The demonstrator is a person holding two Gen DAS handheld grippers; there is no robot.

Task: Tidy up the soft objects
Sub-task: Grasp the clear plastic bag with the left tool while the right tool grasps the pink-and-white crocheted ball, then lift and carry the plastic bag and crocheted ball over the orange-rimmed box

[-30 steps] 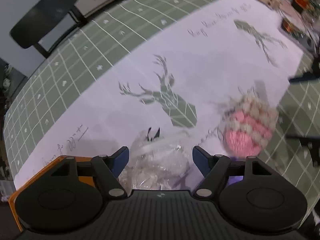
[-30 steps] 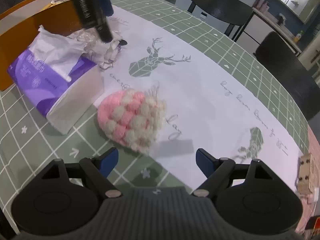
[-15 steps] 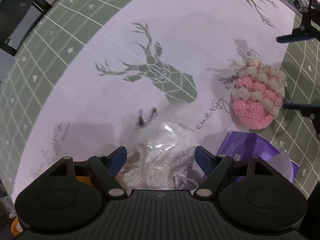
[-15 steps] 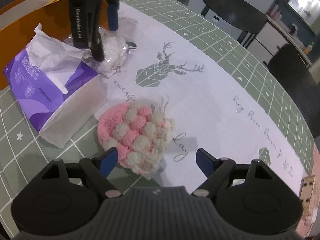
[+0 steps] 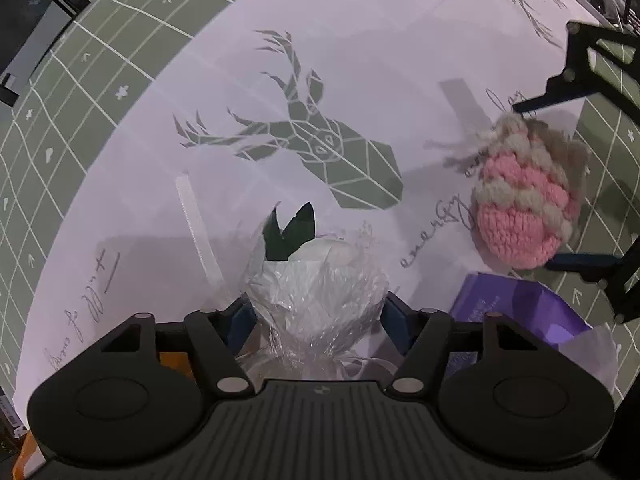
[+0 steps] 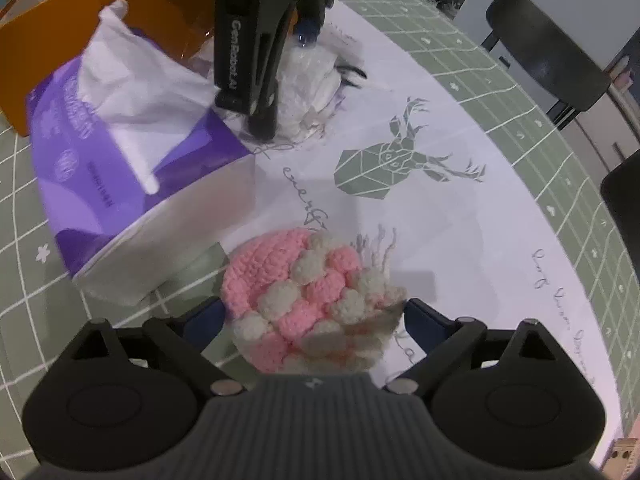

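Crinkled clear plastic around a small wrapped bouquet [image 5: 316, 292], low in the centre of the left view, sat between the blue pads of the left tongs [image 5: 316, 316]. Jaws part open, pads pressed at or just against the wrap; no firm squeeze visible, so probably closing rather than holding. Seemed still down on the white runner [image 5: 360, 60] of the bench [image 5: 52, 128], beside the purple tissue pack [image 6: 132, 168].

Pink and cream crochet pouch [image 6: 308, 300], low centre of the right view, lay between the pads of the right tongs [image 6: 312, 316]. Jaws wide, one pad close at each side, nothing gripped yet.

Judged early in the job: neither soft item lifted, none visibly put away. Orange box [image 6: 168, 12] at upper left of the right view looked a likely destination, though not certain. Left to do: close on both, lift, carry, then probably deal with the tissue pack too.
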